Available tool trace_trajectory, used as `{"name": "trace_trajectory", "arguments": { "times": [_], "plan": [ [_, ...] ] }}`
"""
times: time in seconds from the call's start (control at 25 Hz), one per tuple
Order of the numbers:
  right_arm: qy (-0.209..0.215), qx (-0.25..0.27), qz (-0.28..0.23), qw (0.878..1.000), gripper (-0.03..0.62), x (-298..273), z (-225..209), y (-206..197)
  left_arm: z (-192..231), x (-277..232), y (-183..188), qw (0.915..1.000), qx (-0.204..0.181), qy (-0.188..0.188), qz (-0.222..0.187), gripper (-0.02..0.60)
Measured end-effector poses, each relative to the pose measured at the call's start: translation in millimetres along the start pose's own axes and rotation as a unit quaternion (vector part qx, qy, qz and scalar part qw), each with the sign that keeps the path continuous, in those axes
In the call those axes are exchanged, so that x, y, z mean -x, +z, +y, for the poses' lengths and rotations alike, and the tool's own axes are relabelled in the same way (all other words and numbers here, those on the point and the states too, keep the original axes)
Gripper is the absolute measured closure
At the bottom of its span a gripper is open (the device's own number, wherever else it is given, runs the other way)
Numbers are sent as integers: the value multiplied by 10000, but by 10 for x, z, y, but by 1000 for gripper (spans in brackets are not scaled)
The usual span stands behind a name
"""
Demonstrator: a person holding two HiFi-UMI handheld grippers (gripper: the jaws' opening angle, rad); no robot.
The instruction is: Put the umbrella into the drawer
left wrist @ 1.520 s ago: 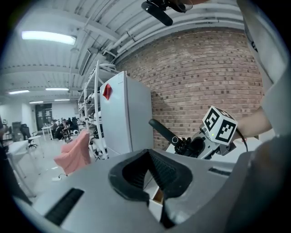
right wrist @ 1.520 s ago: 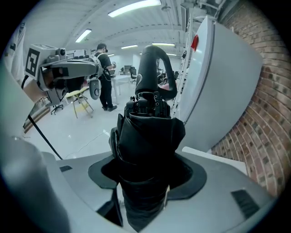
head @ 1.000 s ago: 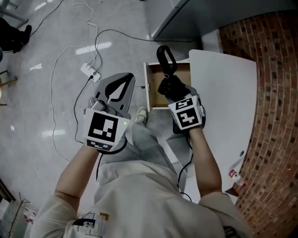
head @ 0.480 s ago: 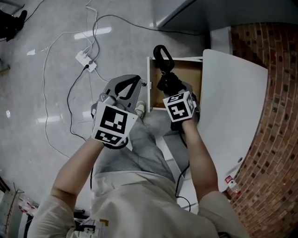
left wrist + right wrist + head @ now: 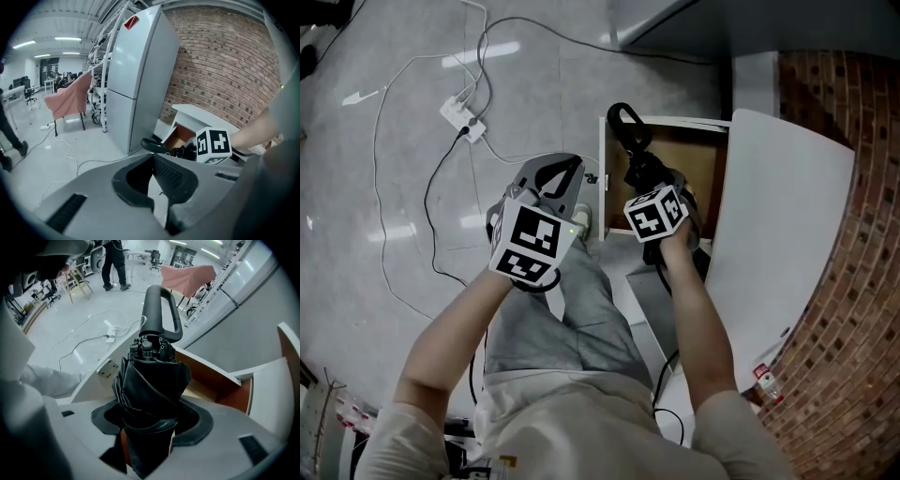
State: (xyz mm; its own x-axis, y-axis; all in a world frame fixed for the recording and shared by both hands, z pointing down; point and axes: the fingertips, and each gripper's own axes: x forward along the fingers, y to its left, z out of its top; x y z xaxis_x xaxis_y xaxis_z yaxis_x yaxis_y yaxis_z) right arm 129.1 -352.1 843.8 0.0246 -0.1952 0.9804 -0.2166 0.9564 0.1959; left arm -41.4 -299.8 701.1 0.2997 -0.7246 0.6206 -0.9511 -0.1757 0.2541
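A folded black umbrella (image 5: 639, 167) with a loop handle (image 5: 623, 124) is clamped in my right gripper (image 5: 652, 189). It hangs over the left part of the open drawer (image 5: 698, 159), which has a brown wooden inside and white walls. In the right gripper view the umbrella (image 5: 151, 380) stands between the jaws of my right gripper (image 5: 151, 422), its handle (image 5: 159, 310) pointing away over the drawer (image 5: 208, 377). My left gripper (image 5: 555, 174) hovers to the left of the drawer front, tips together and empty. The left gripper (image 5: 152, 161) faces the drawer (image 5: 180, 136).
A white tabletop (image 5: 787, 216) covers the drawer unit on the right, beside a brick wall (image 5: 853, 281). A power strip (image 5: 457, 114) and cables lie on the grey floor. A grey fridge (image 5: 136, 70) stands behind. The person's legs and shoe (image 5: 581, 217) are below the grippers.
Both grippers have come down toward the drawer, the right one carrying the umbrella with it. The grip on the umbrella is the same.
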Motion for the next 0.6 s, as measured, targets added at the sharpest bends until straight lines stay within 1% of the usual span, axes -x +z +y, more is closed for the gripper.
{"name": "trace_trajectory", "arguments": {
  "times": [0.12,0.24,0.44,0.6],
  "plan": [
    [-88,95,163,9998,330,-228,-7,-91,-1,-181,-223,9998,89,-95,136,574],
    [-160,57,305,9994,330,-410,-44,-191,-9,-307,-373,9995,87,-196,247,574],
    [-231,185,580,9979,330,-664,-95,-341,2,-423,-527,9990,106,-260,353,574],
    [-298,395,650,9967,329,-738,-49,-362,41,-483,-585,9988,171,-228,404,574]
  ]
}}
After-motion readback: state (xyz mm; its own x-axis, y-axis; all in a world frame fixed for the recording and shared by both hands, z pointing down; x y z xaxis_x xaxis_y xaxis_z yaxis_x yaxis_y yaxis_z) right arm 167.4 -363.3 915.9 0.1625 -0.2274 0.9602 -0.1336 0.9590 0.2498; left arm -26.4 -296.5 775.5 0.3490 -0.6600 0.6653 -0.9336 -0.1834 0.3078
